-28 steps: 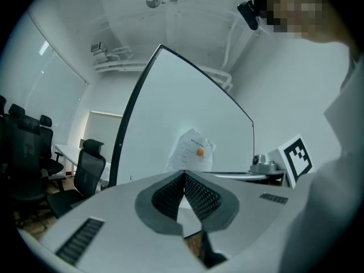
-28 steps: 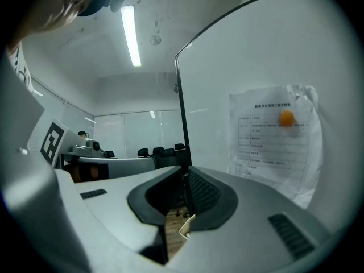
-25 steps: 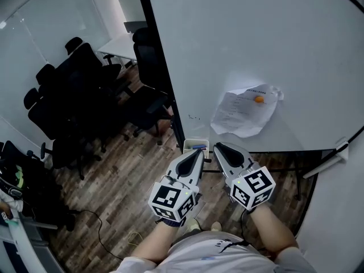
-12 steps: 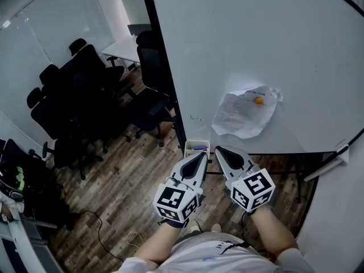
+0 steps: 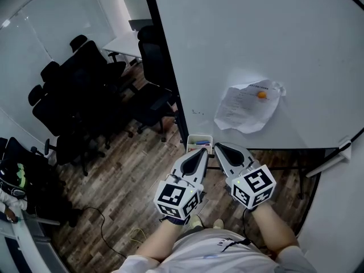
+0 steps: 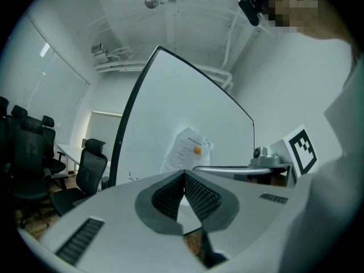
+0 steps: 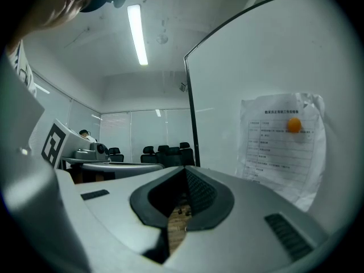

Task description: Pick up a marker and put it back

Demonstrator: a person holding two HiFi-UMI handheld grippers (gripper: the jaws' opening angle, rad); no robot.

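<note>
L gripper (image 6: 183, 176) & R gripper (image 7: 185, 172) were both fully shut, nothing btwn jaws, tips near white tray (image 5: 191, 139) at whiteboard (image 5: 239, 38) lower corner. Blue marker (image 5: 198, 143) lay in tray. Sheet (image 5: 245, 108) under orange magnet (image 5: 261, 94): print too small to read.

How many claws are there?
2. The left claw sits beside the right claw, both shut, pointing toward the small white box at the whiteboard's bottom edge. None seem hidden.

Colour notes, head view.
Whiteboard (image 5: 256, 38) white, black frame; sheet (image 5: 242, 112) white, black print, orange magnet (image 5: 261, 94); office chairs (image 5: 85, 95) black; floor (image 5: 125, 192) brown wood-grain; left gripper (image 5: 200, 151), right gripper (image 5: 218, 147) pale grey, black-and-white marker cubes.
</note>
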